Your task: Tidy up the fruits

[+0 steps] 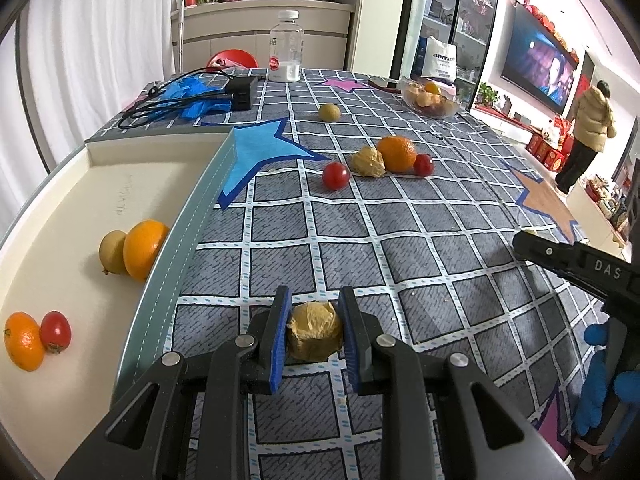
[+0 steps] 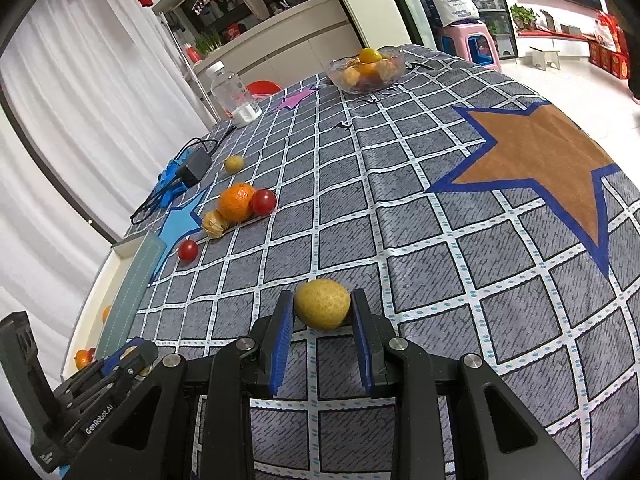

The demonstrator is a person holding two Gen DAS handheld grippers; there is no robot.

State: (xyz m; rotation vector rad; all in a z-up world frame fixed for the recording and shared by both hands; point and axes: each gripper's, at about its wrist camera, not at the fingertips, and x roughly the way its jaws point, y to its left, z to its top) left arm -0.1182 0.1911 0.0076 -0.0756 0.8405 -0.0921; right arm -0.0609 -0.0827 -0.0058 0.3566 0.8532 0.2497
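Note:
My left gripper (image 1: 314,312) is shut on a papery tan husk fruit (image 1: 315,336), just right of the cream tray (image 1: 120,184). The tray holds two oranges (image 1: 145,249) (image 1: 23,341), a brown-green fruit (image 1: 113,252) and a cherry tomato (image 1: 56,332). My right gripper (image 2: 322,312) is shut on a yellow-brown round fruit (image 2: 322,304), low over the cloth. On the cloth lie an orange (image 1: 396,153), a second husk fruit (image 1: 369,162), two cherry tomatoes (image 1: 335,175) (image 1: 423,164) and a small yellow-green fruit (image 1: 329,112).
A glass bowl of fruit (image 1: 430,98) stands at the far right. A plastic bottle (image 1: 285,48), a black charger with cables (image 1: 240,90) and blue gloves (image 1: 192,94) lie at the far left. The table edge drops off on the right.

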